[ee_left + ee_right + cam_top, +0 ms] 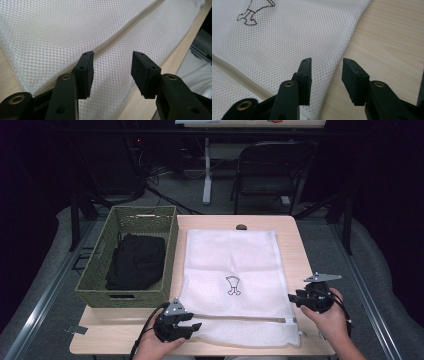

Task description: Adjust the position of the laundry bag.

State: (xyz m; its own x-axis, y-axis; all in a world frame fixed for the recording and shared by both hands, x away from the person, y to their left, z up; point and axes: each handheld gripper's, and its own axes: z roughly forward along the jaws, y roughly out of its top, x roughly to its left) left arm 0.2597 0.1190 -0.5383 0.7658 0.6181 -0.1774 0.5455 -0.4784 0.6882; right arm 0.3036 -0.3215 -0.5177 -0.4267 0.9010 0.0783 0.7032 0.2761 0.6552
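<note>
- A white mesh bag (232,280) is lying flat on the counter (295,245), with its zipper (240,318) running along the near edge.
- A small dark drawing (233,286) is showing in the middle of the bag.
- The left gripper (192,326) is hovering at the near left corner of the bag, close to the left end of the zipper.
- In the left gripper view, the left gripper (112,71) is standing apart, with the mesh and the zipper line (117,37) below it; its pads are pressing on nothing.
- The right gripper (295,297) is sitting just beside the right edge of the bag, above the bare counter.
- In the right gripper view, the right gripper (327,77) is also standing apart, over the edge where the bag (287,45) is meeting the wood (387,45); nothing is clamped between its pads.
- A green woven basket (95,280) is standing at the left of the bag, touching the counter side, and a black cloth (136,261) is lying inside it.
- A folding chair (265,170) is standing on the floor behind the counter.
</note>
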